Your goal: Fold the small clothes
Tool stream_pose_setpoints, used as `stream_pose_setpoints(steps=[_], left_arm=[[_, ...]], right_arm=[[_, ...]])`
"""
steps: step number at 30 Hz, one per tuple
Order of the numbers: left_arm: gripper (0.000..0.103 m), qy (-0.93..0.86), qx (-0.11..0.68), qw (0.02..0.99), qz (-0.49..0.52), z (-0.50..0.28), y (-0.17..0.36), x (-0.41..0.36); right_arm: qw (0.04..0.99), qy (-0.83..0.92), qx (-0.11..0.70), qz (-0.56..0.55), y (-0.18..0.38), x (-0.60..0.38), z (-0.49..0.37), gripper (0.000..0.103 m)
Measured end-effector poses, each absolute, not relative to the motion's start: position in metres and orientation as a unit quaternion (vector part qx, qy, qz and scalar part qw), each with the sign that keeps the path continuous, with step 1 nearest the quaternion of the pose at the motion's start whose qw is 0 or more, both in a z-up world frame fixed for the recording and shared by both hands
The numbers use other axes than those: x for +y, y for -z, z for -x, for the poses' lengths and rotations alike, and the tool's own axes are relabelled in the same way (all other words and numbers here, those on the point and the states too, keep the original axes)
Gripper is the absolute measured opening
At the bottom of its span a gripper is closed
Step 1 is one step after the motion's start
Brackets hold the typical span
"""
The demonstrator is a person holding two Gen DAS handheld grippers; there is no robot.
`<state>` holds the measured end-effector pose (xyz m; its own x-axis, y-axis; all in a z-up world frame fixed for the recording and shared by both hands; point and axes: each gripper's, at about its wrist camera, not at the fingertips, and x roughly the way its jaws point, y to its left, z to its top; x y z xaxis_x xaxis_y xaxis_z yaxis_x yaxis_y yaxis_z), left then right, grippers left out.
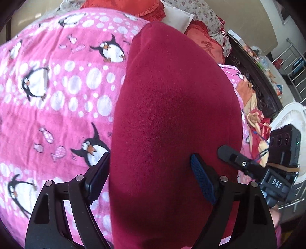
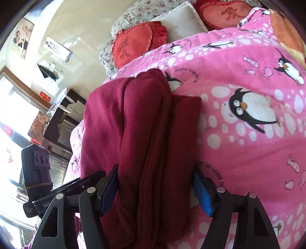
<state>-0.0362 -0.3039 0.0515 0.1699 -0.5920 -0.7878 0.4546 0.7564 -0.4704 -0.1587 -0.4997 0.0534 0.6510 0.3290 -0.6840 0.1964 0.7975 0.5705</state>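
Observation:
A dark red fleece garment (image 1: 172, 107) lies folded into a long thick bundle on a pink penguin blanket (image 1: 47, 95). My left gripper (image 1: 149, 178) is open, its blue-padded fingers (image 1: 202, 182) straddling the near end of the bundle. In the right wrist view the same garment (image 2: 137, 134) shows stacked folded layers. My right gripper (image 2: 155, 189) is open too, one finger on each side of the bundle's near end. The other gripper's black body shows at the edge of each view (image 1: 283, 153).
The pink blanket (image 2: 248, 134) covers the bed. Red heart cushions (image 2: 133, 46) and floral pillows (image 2: 153, 7) lie at the head. A dark wooden bed frame (image 1: 254, 76) and a white chair (image 1: 292, 118) stand at the side.

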Motion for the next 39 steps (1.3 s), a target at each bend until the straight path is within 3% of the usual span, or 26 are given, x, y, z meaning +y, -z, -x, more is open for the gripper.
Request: stream_pose_setpoints(steps=[2, 6, 8, 9, 15, 21, 23, 30, 34, 39], left_arm=[[0.077, 0.353, 0.55, 0.753, 0.081, 0.036, -0.048, -0.304], [0.058, 0.362, 0.535, 0.759, 0.075, 0.045, -0.058, -0.302], [0.044, 0.372, 0.528, 0.76, 0.068, 0.053, -0.071, -0.298], [0.043, 0.375, 0.525, 0.761, 0.063, 0.057, -0.078, -0.295], [0.042, 0.378, 0.529, 0.759, 0.037, 0.097, -0.109, -0.254], [0.043, 0.329, 0.56, 0.76, -0.006, 0.128, -0.086, -0.223], [0.052, 0.312, 0.56, 0.767, -0.015, 0.134, -0.077, -0.22], [0.054, 0.273, 0.51, 0.815, -0.035, 0.15, -0.094, -0.211], [0.056, 0.25, 0.493, 0.832, -0.039, 0.153, -0.096, -0.211], [0.058, 0.238, 0.486, 0.84, -0.039, 0.157, -0.088, -0.214]], right_arm=[[0.854, -0.041, 0.411, -0.315, -0.052, -0.497, 0.159, 0.071], [0.856, -0.044, 0.407, -0.315, -0.057, -0.491, 0.163, 0.05], [0.859, -0.057, 0.4, -0.314, -0.068, -0.486, 0.167, 0.045], [0.86, -0.064, 0.397, -0.314, -0.074, -0.483, 0.17, 0.044], [0.852, -0.119, 0.402, -0.313, -0.105, -0.454, 0.198, 0.044], [0.827, -0.122, 0.458, -0.301, -0.072, -0.418, 0.213, 0.05], [0.821, -0.094, 0.491, -0.276, -0.061, -0.412, 0.216, 0.051], [0.885, -0.113, 0.42, -0.167, -0.133, -0.389, 0.26, 0.051], [0.896, -0.151, 0.398, -0.125, -0.146, -0.356, 0.276, 0.042], [0.885, -0.121, 0.448, -0.043, -0.1, -0.327, 0.275, 0.032]])
